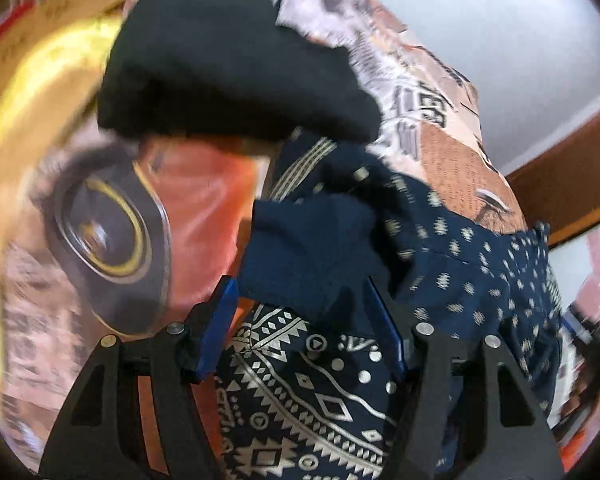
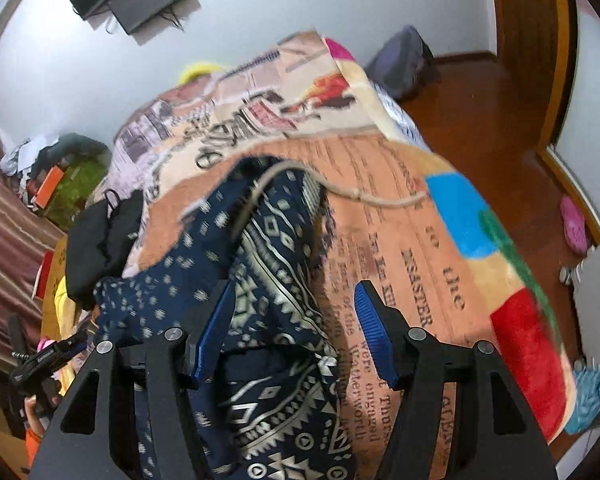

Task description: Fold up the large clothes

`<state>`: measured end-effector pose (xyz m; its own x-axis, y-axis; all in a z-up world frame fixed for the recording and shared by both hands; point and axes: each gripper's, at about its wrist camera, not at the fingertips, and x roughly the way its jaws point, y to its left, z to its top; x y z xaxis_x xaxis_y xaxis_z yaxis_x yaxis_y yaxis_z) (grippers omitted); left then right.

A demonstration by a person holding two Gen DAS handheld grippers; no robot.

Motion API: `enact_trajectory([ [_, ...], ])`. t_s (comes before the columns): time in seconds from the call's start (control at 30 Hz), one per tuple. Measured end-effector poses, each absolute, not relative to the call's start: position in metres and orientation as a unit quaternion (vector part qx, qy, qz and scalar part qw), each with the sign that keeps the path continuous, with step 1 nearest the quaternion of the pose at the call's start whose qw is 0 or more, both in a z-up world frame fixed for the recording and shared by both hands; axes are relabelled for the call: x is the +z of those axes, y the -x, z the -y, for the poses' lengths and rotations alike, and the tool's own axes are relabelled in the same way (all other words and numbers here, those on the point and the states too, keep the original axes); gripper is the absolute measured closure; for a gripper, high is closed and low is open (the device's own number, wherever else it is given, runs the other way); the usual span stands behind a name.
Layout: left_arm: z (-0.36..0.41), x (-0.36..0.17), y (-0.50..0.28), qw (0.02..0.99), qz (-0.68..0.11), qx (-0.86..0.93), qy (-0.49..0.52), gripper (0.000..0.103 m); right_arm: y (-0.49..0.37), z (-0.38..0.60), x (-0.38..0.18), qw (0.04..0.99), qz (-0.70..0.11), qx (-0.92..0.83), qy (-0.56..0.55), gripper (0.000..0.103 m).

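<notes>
Bedroom blanket (image 2: 400,216) holds the navy garment (image 2: 260,264), bunched and unfolded; left gripper (image 1: 300,320) and right gripper (image 2: 296,328) both spread.

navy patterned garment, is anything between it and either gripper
Nothing visible is. The navy patterned garment already lies between the open fingers of the right gripper, and between those of the left gripper. The black garment sits beyond it on the blanket, not in between.
</notes>
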<state>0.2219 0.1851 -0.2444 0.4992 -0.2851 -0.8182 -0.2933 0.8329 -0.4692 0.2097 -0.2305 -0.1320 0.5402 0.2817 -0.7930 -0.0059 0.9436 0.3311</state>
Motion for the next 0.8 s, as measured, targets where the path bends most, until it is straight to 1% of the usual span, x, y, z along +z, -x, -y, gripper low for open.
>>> enact_trajectory([
  [0.17, -0.195, -0.281, -0.231, 0.767, -0.512, -0.019, 0.386, 0.039, -0.227, 0.227, -0.152, 0.847, -0.504, 0.097, -0.138, 0.045],
  [0.23, -0.196, -0.289, -0.233, 0.757, -0.512, -0.024, 0.406, 0.039, -0.234, 0.227, -0.159, 0.838, -0.513, 0.106, -0.149, 0.045],
  [0.3, -0.195, -0.292, -0.236, 0.755, -0.51, -0.027, 0.411, 0.036, -0.241, 0.228, -0.166, 0.828, -0.521, 0.119, -0.17, 0.045],
  [0.4, -0.195, -0.296, -0.243, 0.755, -0.505, -0.037, 0.416, 0.032, -0.247, 0.226, -0.17, 0.827, -0.518, 0.122, -0.181, 0.04],
  [0.6, -0.194, -0.299, -0.257, 0.757, -0.496, -0.054, 0.421, 0.031, -0.254, 0.216, -0.167, 0.836, -0.507, 0.123, -0.171, 0.039],
  [0.63, -0.194, -0.298, -0.259, 0.758, -0.496, -0.053, 0.42, 0.033, -0.253, 0.214, -0.165, 0.837, -0.505, 0.128, -0.168, 0.042],
  [0.67, -0.192, -0.296, -0.26, 0.761, -0.497, -0.052, 0.414, 0.038, -0.253, 0.211, -0.164, 0.837, -0.503, 0.133, -0.167, 0.048],
  [0.7, -0.19, -0.294, -0.263, 0.765, -0.497, -0.051, 0.407, 0.048, -0.252, 0.208, -0.161, 0.839, -0.502, 0.133, -0.16, 0.057],
  [0.73, -0.186, -0.289, -0.263, 0.772, -0.498, -0.048, 0.392, 0.053, -0.252, 0.206, -0.16, 0.841, -0.502, 0.132, -0.154, 0.063],
  [0.77, -0.182, -0.282, -0.262, 0.782, -0.5, -0.038, 0.37, 0.056, -0.251, 0.204, -0.157, 0.842, -0.504, 0.133, -0.142, 0.076],
  [0.8, -0.177, -0.278, -0.265, 0.79, -0.502, -0.032, 0.351, 0.063, -0.249, 0.201, -0.153, 0.843, -0.502, 0.142, -0.132, 0.085],
])
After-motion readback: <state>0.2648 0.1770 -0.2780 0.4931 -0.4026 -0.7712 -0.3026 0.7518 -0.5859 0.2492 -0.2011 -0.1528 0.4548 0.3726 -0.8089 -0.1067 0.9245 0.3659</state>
